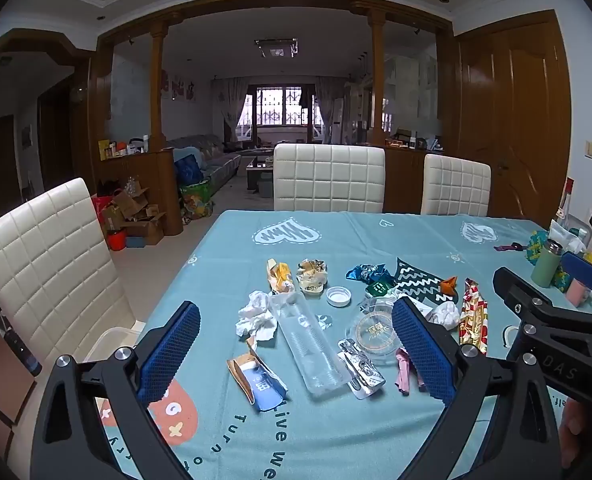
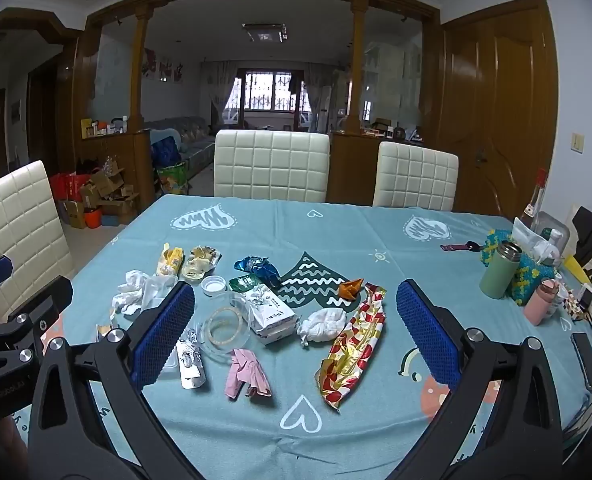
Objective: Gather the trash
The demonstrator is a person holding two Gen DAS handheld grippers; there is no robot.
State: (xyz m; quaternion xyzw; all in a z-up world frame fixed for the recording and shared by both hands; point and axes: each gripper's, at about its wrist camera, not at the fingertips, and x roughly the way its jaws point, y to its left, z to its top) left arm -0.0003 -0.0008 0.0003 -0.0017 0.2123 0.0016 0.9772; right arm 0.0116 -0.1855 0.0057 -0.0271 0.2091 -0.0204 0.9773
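Trash lies scattered on the blue tablecloth (image 1: 232, 264). Nearest my left gripper (image 1: 296, 354) are a clear plastic tray (image 1: 311, 344), a crumpled white tissue (image 1: 256, 316), a blue-and-brown packet (image 1: 258, 380) and a silver wrapper (image 1: 361, 368). The left gripper hangs open above them, holding nothing. My right gripper (image 2: 296, 334) is also open and empty, hovering over a pink wrapper (image 2: 248, 372), a red-and-gold foil wrapper (image 2: 353, 348), a second white tissue (image 2: 321, 326), a white packet (image 2: 274, 314) and a clear round lid (image 2: 226, 326). Farther back lie a bottle cap (image 2: 213, 285) and blue foil (image 2: 258, 268).
White quilted chairs (image 1: 329, 178) stand at the far side and at the left (image 1: 52, 256). A pale plastic container (image 1: 112, 340) sits by the table's left edge. At the right are a green flask (image 2: 497, 268), a pink bottle (image 2: 541, 300), a phone (image 2: 585, 356) and clutter.
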